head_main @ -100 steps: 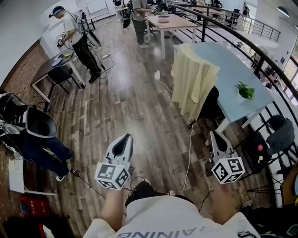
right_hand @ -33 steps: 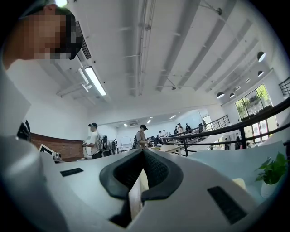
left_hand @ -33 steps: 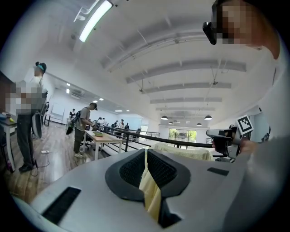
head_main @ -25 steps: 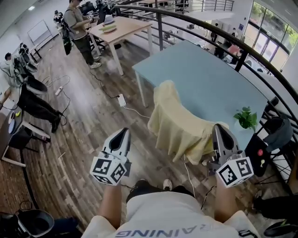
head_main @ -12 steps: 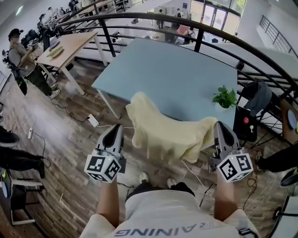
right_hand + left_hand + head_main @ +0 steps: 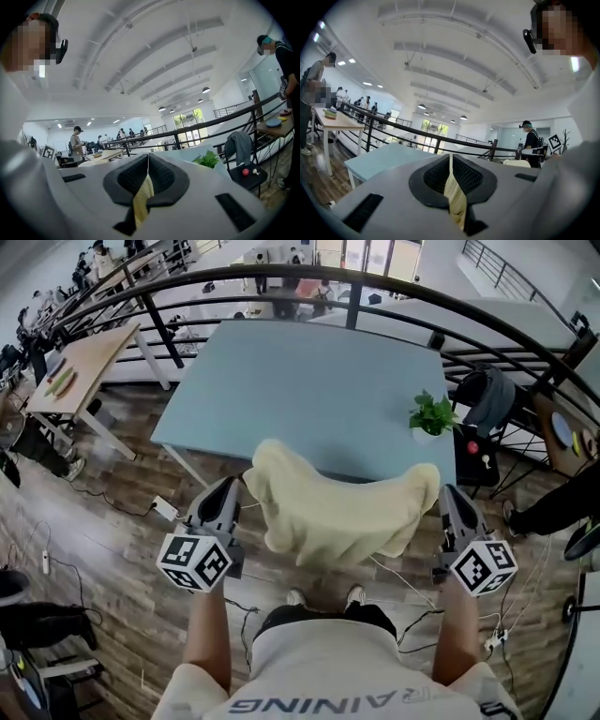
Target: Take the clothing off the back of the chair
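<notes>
Clothing [image 6: 337,512], pale yellow, hangs spread between the left gripper [image 6: 228,491] and the right gripper [image 6: 448,495] in the head view, over the near edge of the blue tabletop [image 6: 300,381]. Left gripper view: jaws pressed together, pinching a yellow fold. Right gripper view: jaws likewise pinching yellow fabric.

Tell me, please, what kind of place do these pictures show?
Probably an open-plan office or lab, perhaps on an upper level: a black railing borders the area, and a light blue table and a wooden desk stand on the wood floor.
</notes>
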`<state>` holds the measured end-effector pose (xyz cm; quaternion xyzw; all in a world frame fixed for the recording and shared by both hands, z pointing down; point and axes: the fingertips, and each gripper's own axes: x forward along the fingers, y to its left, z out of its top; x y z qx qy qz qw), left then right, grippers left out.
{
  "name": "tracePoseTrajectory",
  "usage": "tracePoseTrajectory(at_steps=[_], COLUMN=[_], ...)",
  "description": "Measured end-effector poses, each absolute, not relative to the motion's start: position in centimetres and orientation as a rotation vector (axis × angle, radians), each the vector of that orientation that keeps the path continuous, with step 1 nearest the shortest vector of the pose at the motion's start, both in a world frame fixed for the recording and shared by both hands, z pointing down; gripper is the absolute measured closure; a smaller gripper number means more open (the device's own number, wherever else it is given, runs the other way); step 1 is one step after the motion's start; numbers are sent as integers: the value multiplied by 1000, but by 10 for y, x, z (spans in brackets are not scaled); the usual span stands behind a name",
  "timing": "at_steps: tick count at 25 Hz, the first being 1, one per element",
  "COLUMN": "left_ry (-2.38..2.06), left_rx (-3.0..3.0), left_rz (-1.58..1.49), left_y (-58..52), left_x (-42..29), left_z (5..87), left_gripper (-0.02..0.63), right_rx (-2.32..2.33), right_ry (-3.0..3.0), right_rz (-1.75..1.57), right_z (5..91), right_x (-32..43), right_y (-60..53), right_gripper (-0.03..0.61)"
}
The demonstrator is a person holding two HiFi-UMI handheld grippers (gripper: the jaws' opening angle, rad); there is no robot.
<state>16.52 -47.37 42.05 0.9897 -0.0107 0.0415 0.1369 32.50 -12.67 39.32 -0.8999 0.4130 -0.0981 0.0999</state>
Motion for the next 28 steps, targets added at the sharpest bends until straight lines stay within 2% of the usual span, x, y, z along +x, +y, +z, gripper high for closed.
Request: tracePoseTrajectory(at_steps=[4,5,8,14,18,23,26,27,28], left_ry=[146,185,300,547,689,779,817,825,833], left_rx=[2733,2707,2597,2380,2157,2003,1963,1955,1960], left_rz=[262,296,358,550,614,637,636,625,607], left_y=[-481,-484,-492,-489,-476,-468,-464,-462,-460], left_x=[193,199,217,260,269,275,275,274,274], left_z=[432,433,436,450,455,462,466,465,461], left_gripper=[564,544,415,331,321,319,319,321,366], right_rx=[-2662,-2654,-2588,-2352,-2246,-2110,-2023,-2006,-2001], right_ry=[1258,1271,1309,1431,1545,1676,1715,1733,1754], right_rz=[-382,-410,-505,-709,-849,-975,-1000,-996,-984], right_z=[400,402,410,435,449,456,457,455,453], right_x=[331,333,347,385,390,386,383,381,379], right_y=[-120,-120,-119,-126,-136,-151,-154,-155,-155], right_gripper=[554,543,456,347,319,315,335,360,390])
